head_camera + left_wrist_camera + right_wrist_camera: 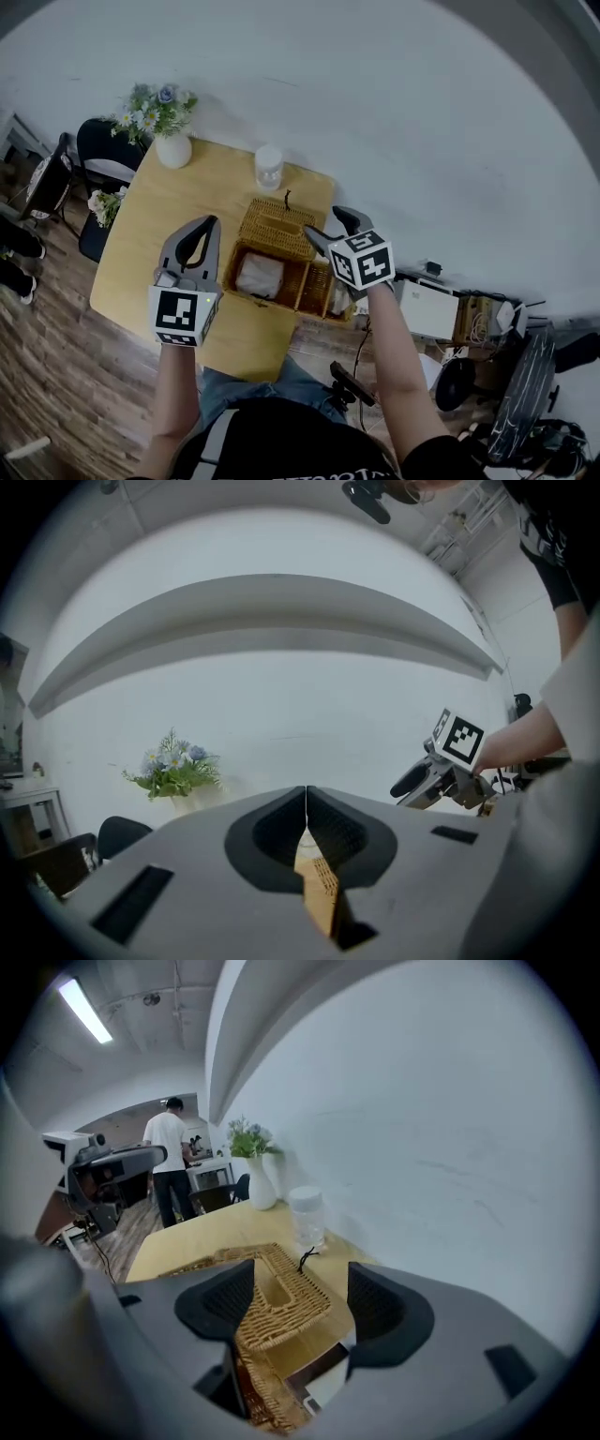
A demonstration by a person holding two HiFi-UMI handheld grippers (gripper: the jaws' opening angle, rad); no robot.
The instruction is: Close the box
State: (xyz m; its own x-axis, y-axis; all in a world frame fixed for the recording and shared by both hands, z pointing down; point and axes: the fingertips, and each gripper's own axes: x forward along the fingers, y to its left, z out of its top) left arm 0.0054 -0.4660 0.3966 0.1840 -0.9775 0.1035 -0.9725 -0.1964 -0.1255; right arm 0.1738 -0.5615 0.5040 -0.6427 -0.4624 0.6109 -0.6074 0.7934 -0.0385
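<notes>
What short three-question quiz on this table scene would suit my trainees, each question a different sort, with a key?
1. True or false: the lid is down over the box.
2. Which gripper has its jaws apart? A left, B right, C both.
3. Fill in: the flowers stand in a white ____.
Key: 1 false, it is folded back and the box is open. 2 B: the right gripper is open, the left gripper shut. 3 vase.
</notes>
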